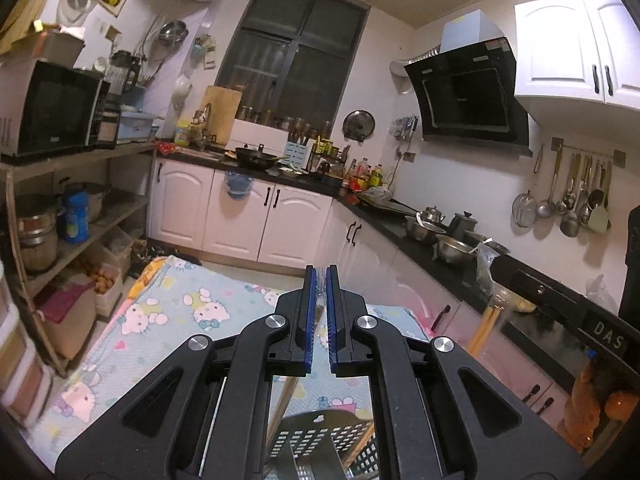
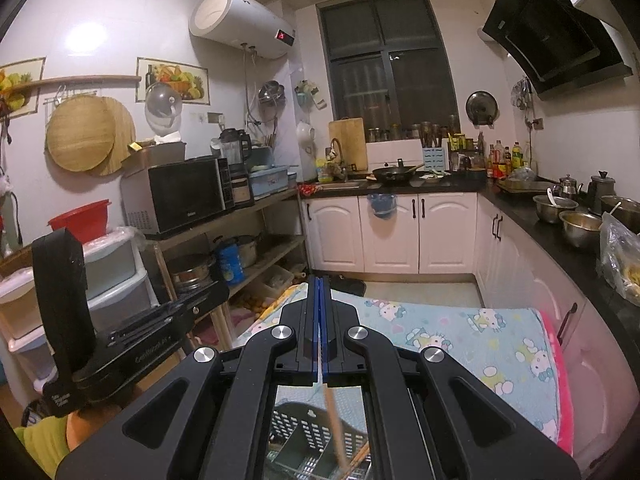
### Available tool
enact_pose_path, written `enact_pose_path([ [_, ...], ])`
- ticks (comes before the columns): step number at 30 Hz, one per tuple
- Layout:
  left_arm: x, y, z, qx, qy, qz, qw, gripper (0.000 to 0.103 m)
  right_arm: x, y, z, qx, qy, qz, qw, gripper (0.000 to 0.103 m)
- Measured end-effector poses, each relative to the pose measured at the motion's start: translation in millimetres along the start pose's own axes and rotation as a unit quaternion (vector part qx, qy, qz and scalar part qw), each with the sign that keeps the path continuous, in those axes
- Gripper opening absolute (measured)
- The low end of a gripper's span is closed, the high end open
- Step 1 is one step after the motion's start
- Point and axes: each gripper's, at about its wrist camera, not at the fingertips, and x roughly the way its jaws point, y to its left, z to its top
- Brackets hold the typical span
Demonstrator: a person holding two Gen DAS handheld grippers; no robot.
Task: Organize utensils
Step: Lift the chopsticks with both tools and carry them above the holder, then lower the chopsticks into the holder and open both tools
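Two grippers: the left gripper (image 1: 321, 276) pinches one metal utensil (image 1: 320, 300); the right gripper (image 2: 321, 284) clamps one chopstick (image 2: 334, 420) above one basket (image 2: 304, 440) at 6 o'clock.

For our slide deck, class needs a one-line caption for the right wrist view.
Right hand-held gripper shut on a wooden chopstick above a black perforated utensil basket.

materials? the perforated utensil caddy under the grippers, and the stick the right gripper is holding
Utensil caddy: looks like moulded plastic, dark grey, matte; rows of regular rectangular perforations and thick uniform walls suggest it.

Stick in the right gripper: probably wood or bamboo, a chopstick by the look; tan, unvarnished-looking, straight and thin. Grain is too blurred to settle which.
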Motion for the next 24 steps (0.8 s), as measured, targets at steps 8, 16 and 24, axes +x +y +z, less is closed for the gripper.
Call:
enact_pose_path([
  [8, 12, 1, -19, 0.006, 0.001, -0.008, 1.0000, 0.001, 23, 7, -14, -0.020, 0.004, -0.001, 1.000, 0.001],
  [16, 21, 5, -34, -0.001, 0.016, -0.017, 0.9997, 0.001, 43, 3, -27, -0.012, 0.020, -0.005, 1.000, 0.001],
  [24, 26, 11, -50, -0.008, 0.037, -0.022, 0.9990, 0.001, 56, -5, -46, -0.006, 0.042, -0.017, 0.999, 0.001],
])
